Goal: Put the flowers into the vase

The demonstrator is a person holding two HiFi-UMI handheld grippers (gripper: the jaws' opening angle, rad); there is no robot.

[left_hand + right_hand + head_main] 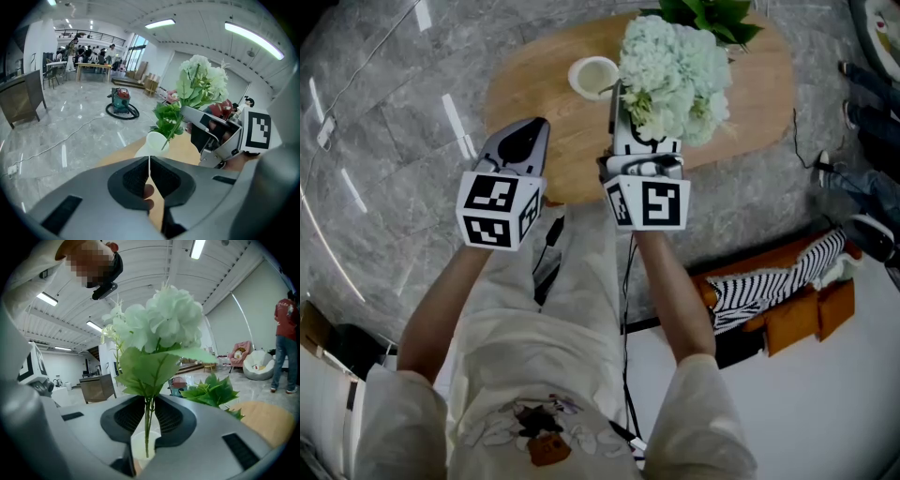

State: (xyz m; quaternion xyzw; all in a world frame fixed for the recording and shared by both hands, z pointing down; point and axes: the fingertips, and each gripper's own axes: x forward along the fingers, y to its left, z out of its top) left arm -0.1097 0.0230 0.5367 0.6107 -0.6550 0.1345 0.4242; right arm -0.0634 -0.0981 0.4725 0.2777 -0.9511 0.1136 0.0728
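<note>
When viewed from the head, shows first a grey stone floor [384, 112], filling the picture from 7 to 12 o'clock. Then an oval wooden table [759, 103] from 12 to 1 o'clock. At 6 o'clock a person's pale shirt [534, 375], with both arms stretched toward the table. At 4 o'clock a striped cloth [769, 286] on something orange.

Next in size the flowers [675, 80]: a pale green-white bunch, upright over the table, at 3 o'clock of the vase [592, 75] and just beside it. Beyond the bunch, at 12 o'clock of it, a dark green plant [712, 14] at the far edge of the table.

Then the right gripper [149, 401], closed on the thin green stems [147, 427]. Jaws only a little apart, no wider than the stems, with the blooms rising above them toward 12 o'clock. In the right gripper view, lower ends of the stems at 6 o'clock, seen against the white vase. Cannot tell whether inside its mouth or only in front of it.

At 9 o'clock of the right gripper, near it but apart, the left gripper [149, 161]. Empty, jaws together, with only a thin line of light between the tips. Held over the near edge of the table, at 7 o'clock of the vase and not touching it.

Smallest, the vase itself: white, with round mouth, standing on the table at 12 o'clock of the head view.
</note>
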